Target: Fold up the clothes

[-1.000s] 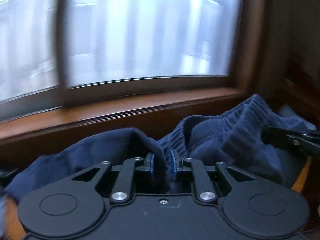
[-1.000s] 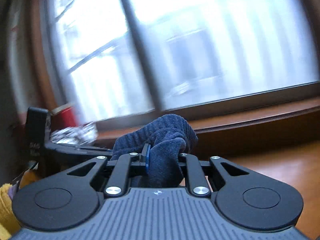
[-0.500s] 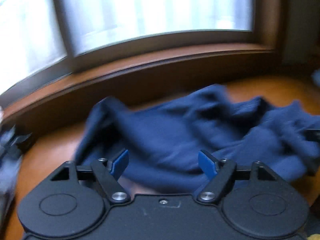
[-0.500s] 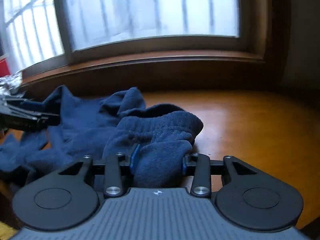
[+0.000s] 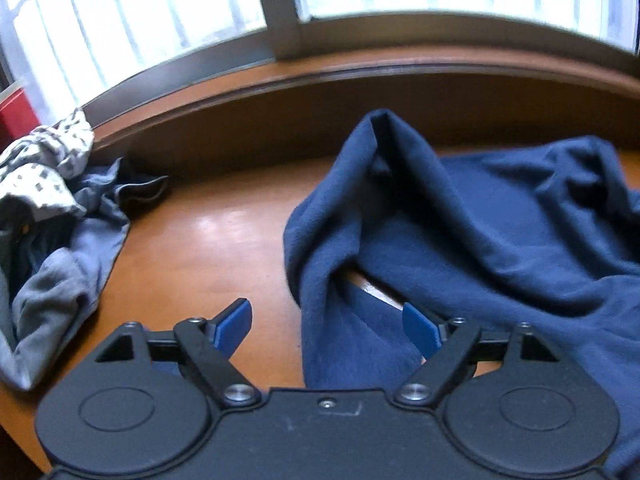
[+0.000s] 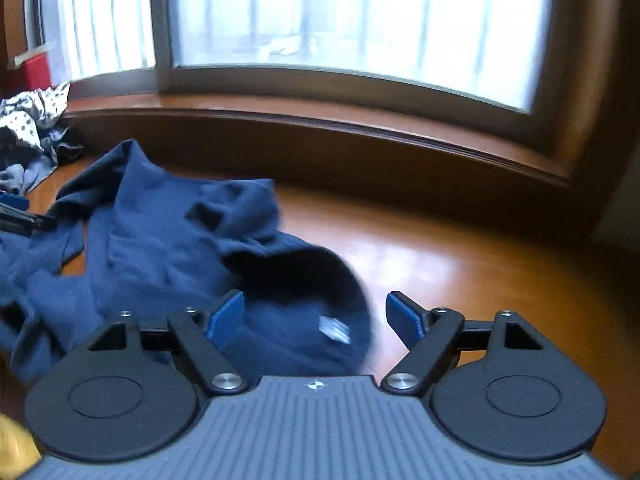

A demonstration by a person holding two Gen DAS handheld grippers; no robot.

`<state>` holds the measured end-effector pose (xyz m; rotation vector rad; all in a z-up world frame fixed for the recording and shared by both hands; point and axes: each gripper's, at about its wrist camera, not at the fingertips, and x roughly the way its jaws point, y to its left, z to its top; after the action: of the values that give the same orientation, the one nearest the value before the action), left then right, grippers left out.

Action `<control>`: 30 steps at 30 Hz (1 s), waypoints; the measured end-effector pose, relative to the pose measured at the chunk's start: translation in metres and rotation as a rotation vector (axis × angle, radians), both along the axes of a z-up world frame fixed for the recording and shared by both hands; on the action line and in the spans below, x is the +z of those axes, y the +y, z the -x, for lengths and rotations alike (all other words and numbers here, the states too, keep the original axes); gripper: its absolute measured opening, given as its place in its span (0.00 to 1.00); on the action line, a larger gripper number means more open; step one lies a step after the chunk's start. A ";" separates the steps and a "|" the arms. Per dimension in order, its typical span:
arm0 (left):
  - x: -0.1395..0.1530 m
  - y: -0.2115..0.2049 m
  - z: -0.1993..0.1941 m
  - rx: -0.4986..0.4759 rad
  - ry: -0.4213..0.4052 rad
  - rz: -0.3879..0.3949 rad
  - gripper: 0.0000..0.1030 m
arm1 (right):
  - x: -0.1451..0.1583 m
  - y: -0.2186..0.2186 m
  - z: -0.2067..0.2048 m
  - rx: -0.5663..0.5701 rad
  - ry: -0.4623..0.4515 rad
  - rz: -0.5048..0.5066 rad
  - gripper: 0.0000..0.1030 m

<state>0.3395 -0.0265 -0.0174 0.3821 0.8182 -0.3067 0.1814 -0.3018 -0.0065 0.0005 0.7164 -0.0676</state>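
Note:
A navy blue fleece garment (image 5: 492,220) lies rumpled on the wooden table (image 5: 216,240). My left gripper (image 5: 326,326) hovers over its near left part with jaws opening wide; a fold of cloth lies between the blue pads (image 5: 234,322) untouched. In the right wrist view the same navy garment (image 6: 160,232) spreads to the left, its dark waistband opening with a white label (image 6: 334,330) lying between the jaws. My right gripper (image 6: 316,318) is opening too, its pads (image 6: 404,322) clear of the cloth. The left gripper's tip (image 6: 16,210) shows at the left edge.
A heap of other clothes, grey cloth (image 5: 60,264) and a white patterned piece (image 5: 44,160), lies at the table's left end. A wooden window sill (image 6: 320,116) and window run along the back. A red box (image 6: 36,66) stands far left. Bare table (image 6: 460,260) lies to the right.
Both grippers were shut on the navy garment held up before the window; they tipped down, let it go onto the table and now stand wide apart over it.

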 end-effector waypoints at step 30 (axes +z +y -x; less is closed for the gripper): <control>0.075 -0.100 0.049 -0.050 -0.299 -0.014 0.25 | 0.073 -0.144 0.013 -0.350 -0.282 0.341 0.11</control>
<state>0.2901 -0.1270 0.0580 0.4501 0.5181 -0.2824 0.1686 -0.4462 0.0660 -0.1880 0.4099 -0.5144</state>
